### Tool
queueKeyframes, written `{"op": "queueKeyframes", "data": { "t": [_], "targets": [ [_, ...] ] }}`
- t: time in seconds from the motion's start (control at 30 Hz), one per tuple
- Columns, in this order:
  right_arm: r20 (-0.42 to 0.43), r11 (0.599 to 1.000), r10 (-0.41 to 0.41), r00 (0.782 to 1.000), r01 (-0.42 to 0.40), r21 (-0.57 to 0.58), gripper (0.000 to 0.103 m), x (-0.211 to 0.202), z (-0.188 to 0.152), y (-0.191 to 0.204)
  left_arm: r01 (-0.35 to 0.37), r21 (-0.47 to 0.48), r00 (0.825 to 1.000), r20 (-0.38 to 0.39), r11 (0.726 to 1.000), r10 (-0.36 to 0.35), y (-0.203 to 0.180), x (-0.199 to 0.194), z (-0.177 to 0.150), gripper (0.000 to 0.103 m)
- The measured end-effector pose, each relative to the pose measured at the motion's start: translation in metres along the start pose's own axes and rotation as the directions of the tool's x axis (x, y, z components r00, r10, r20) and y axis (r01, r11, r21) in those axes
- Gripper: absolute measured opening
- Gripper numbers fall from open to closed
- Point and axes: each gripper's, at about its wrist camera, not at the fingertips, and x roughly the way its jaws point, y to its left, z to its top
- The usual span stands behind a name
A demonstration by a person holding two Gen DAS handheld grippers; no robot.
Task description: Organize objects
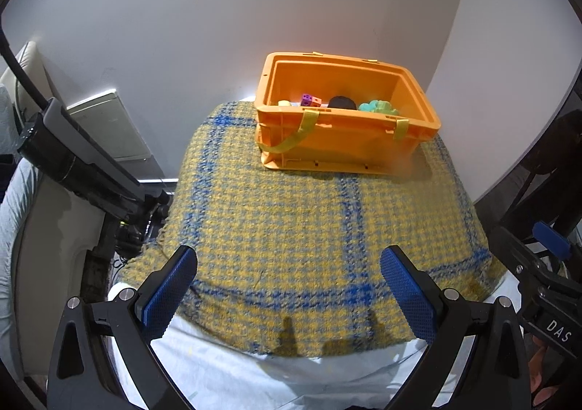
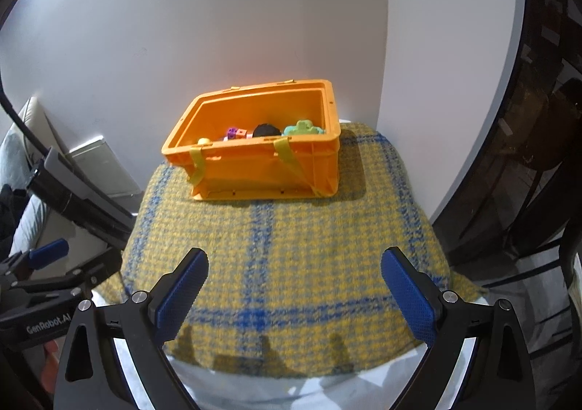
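Orange plastic marks your landmark: the crate (image 1: 345, 126) sits at the far end of the cloth-covered surface (image 1: 291, 228), close to the white wall (image 1: 182, 28). Inside the crate you can see a purple and orange cube (image 1: 310, 100), a black round object (image 1: 342, 102), a green cloud-shaped toy (image 1: 378, 107) and a pale yellow piece (image 1: 284, 103), all low against its near wall. Yellow straps (image 1: 302, 130) hang down the crate's front. Your left claw (image 1: 289, 286) hangs well short of the crate, blue pads spread wide and empty. Your right claw (image 2: 294, 286) does the same, jaws apart, gripping nothing, above the yellow and blue woven cloth's near edge.
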Motion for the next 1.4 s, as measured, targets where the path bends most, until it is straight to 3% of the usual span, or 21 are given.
{"op": "queueKeyframes", "data": {
  "t": [0.73, 0.93, 1.4],
  "targets": [
    [-0.028, 0.998, -0.063, 0.998, 0.063, -0.011, 0.096, -0.016, -0.043, 0.002, -0.020, 0.074, 0.998, -0.054, 0.997, 0.024, -0.004, -0.008, -0.048, 0.103],
    [-0.031, 0.994, -0.105, 0.994, 0.105, -0.024, 0.096, -0.017, -0.048, -0.002, -0.049, 0.064, 0.998, -0.037, 0.997, 0.052, 0.000, -0.012, -0.051, 0.103],
    [-0.036, 0.993, -0.115, 0.993, 0.114, -0.021, 0.096, -0.013, -0.048, 0.000, -0.033, 0.116, 0.998, -0.057, 0.993, 0.040, 0.000, -0.005, -0.054, 0.103]
  ]
}}
